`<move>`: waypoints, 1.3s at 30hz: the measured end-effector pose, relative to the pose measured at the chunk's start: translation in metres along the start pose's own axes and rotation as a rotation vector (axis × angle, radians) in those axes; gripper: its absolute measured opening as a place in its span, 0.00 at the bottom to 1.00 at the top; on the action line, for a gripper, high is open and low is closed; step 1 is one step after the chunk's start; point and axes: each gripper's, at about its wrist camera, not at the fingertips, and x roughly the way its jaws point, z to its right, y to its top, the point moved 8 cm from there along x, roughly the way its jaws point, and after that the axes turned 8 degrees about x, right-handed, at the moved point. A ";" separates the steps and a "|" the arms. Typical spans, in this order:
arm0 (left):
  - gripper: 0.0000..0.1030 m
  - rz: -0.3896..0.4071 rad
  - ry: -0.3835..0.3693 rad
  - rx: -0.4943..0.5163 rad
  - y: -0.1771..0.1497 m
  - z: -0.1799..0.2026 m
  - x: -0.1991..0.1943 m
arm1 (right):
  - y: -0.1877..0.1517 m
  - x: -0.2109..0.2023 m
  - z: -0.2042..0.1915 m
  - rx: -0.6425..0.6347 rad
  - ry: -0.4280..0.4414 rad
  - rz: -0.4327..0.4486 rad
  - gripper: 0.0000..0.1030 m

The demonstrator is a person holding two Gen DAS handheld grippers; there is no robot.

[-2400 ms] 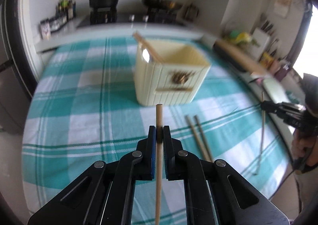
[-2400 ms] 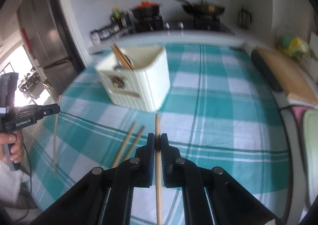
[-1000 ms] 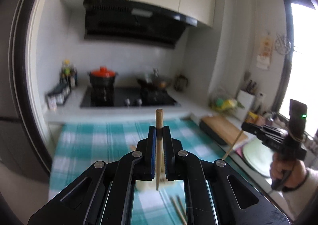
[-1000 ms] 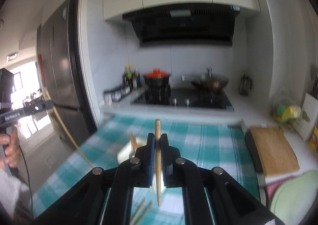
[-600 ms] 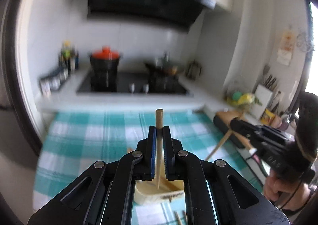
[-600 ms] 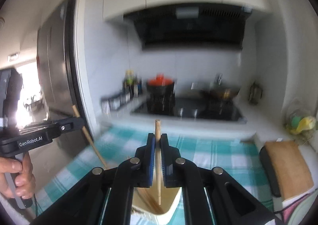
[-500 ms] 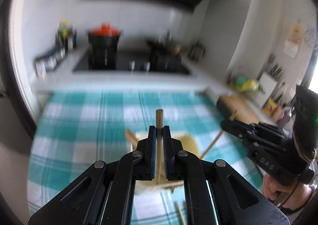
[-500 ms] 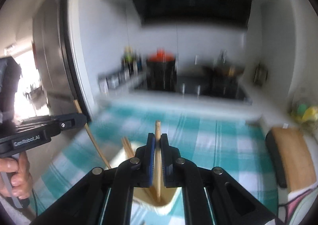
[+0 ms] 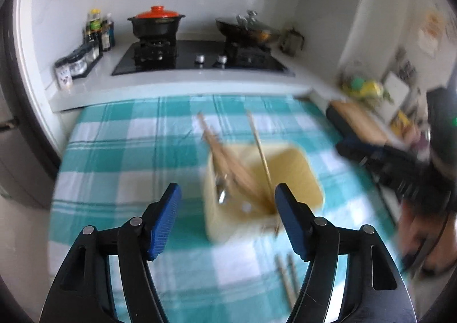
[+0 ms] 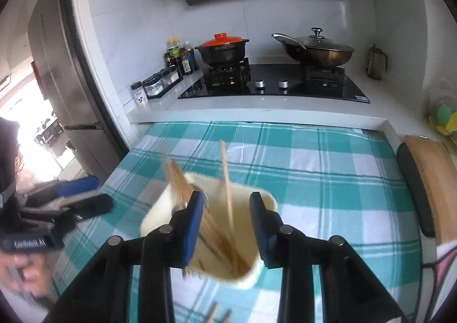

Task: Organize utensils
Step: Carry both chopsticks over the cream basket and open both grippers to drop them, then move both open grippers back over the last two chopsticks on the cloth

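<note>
A kitchen fills the upper part of both views: a black hob carries an orange-lidded pot and a lidded wok. Below it, the desk under a teal checked cloth takes up the middle of each frame. On the cloth, at the centre of both views, stands the cream utensil box, blurred, with a bundle of chopsticks leaning to its left side and one single chopstick standing nearly upright inside.

The left tool, at the bottom of its view, has just been opening; its blue pads stand wide apart with nothing gripped between them. The right tool has likewise just been opening, less far, and the single chopstick shows loose in the gap, untouched by either pad. Two more chopsticks lie on the cloth at lower right of the left view.
</note>
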 end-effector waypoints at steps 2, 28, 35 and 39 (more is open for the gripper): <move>0.78 -0.037 -0.004 0.043 -0.029 0.001 -0.013 | -0.034 -0.021 0.012 -0.040 -0.017 -0.050 0.39; 0.89 -0.109 0.134 -0.047 -0.257 0.068 0.029 | -0.298 -0.060 0.121 0.161 -0.388 -0.082 0.43; 0.98 -0.145 0.143 0.002 -0.259 0.074 0.035 | -0.299 -0.057 0.121 0.157 -0.392 -0.082 0.43; 0.97 -0.153 0.138 -0.007 -0.256 0.073 0.036 | -0.299 -0.057 0.120 0.155 -0.395 -0.082 0.43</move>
